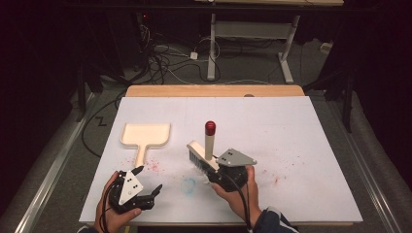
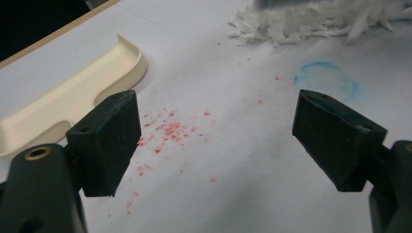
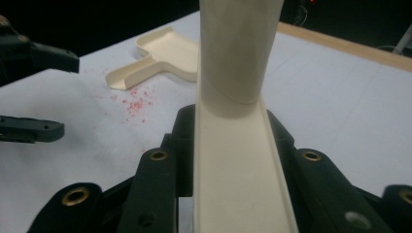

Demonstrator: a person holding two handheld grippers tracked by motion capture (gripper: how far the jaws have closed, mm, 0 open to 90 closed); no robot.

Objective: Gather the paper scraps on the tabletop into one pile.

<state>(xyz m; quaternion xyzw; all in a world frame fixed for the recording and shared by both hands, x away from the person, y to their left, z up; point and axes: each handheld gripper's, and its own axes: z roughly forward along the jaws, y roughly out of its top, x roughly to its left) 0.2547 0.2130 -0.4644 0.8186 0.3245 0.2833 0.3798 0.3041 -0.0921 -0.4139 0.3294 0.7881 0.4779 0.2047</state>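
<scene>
Right gripper (image 1: 219, 171) clamped on cream brush (image 1: 204, 155), near centre of white table (image 1: 301, 126), handle upright. Left gripper (image 1: 147, 180) spread wide, empty, near left. Cream dustpan (image 1: 145, 134) farther left, beside red crumbs (image 2: 167, 130).

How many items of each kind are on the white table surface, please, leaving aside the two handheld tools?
Dustpan: 1
Brush with a red-tipped handle: 1
Patch of red crumbs: 1
Blue ring mark: 1
Total: 4
</scene>
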